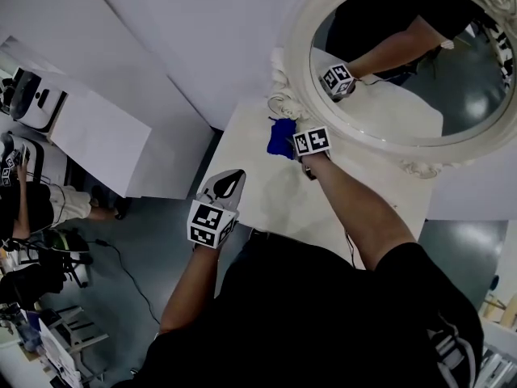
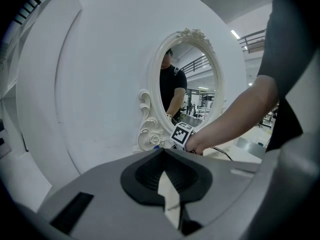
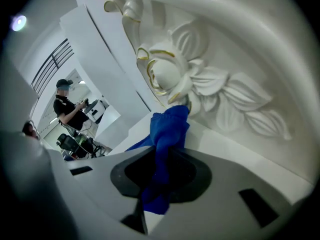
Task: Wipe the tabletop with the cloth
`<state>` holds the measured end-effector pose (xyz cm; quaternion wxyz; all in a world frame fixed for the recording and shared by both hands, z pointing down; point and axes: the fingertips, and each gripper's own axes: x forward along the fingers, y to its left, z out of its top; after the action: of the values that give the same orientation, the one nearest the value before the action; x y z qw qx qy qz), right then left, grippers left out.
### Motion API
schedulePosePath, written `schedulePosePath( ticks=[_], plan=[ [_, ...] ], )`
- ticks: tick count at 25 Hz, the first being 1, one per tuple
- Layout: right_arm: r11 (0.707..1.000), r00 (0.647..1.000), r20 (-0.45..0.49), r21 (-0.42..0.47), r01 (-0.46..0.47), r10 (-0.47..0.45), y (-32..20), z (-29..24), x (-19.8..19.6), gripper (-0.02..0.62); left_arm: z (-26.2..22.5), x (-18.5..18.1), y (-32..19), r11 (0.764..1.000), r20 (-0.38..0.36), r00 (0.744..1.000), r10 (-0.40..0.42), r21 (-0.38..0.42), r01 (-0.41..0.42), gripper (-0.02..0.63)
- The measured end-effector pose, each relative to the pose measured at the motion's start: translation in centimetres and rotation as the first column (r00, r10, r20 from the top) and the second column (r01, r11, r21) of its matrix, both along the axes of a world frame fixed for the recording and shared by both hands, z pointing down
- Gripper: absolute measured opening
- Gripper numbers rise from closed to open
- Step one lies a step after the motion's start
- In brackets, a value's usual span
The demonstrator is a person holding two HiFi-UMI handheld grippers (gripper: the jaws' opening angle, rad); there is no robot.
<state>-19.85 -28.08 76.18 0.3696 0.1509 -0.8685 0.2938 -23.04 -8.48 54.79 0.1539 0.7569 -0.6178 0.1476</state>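
Observation:
A blue cloth point(image 1: 280, 137) lies bunched on the white tabletop point(image 1: 271, 196), at the foot of the ornate mirror frame point(image 1: 284, 95). My right gripper point(image 1: 294, 141) is shut on it. In the right gripper view the blue cloth point(image 3: 168, 128) runs out from between the jaws of the right gripper point(image 3: 165, 156) and touches the carved flower point(image 3: 175, 79) of the frame. My left gripper point(image 1: 229, 184) hovers over the table's near left edge, apart from the cloth, holding nothing. In its own view the left gripper point(image 2: 161, 155) has its jaws together, and beyond them is the right hand with its marker cube point(image 2: 181, 133).
The oval mirror point(image 1: 404, 63) leans over the back of the table and reflects my right arm. The table edge point(image 1: 220, 156) drops to a grey floor at left. A white partition point(image 1: 101, 140) and a person with equipment point(image 1: 28, 204) stand farther left.

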Motion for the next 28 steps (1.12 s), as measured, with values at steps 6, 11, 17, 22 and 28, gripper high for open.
schedulePosePath(
  ticks=[6, 11, 17, 22, 28],
  plan=[
    [0.998, 0.998, -0.023, 0.003, -0.065, 0.066, -1.3, 0.3, 5.1, 0.057, -0.3, 1.7, -1.4, 0.998, 0.006, 0.998, 0.056, 0.012, -0.056, 0.011],
    [0.990, 0.990, -0.033, 0.007, -0.139, 0.139, -2.3, 0.1, 10.6, 0.057, -0.9, 4.1, -3.2, 0.993, 0.009, 0.994, 0.113, 0.024, -0.113, 0.011],
    [0.975, 0.974, -0.050, 0.018, -0.221, 0.222, -3.1, 0.1, 18.2, 0.057, -1.2, 8.5, -5.6, 0.979, 0.008, 0.980, 0.200, 0.038, -0.200, 0.011],
    [0.956, 0.955, -0.053, 0.031, -0.292, 0.293, -3.6, -0.1, 24.5, 0.057, -1.7, 11.7, -7.3, 0.965, 0.012, 0.967, 0.256, 0.048, -0.256, 0.011],
    [0.922, 0.920, -0.072, 0.048, -0.383, 0.386, -4.0, 0.0, 32.7, 0.057, -1.8, 16.0, -8.9, 0.944, 0.016, 0.946, 0.324, 0.055, -0.324, 0.011]
  ],
)
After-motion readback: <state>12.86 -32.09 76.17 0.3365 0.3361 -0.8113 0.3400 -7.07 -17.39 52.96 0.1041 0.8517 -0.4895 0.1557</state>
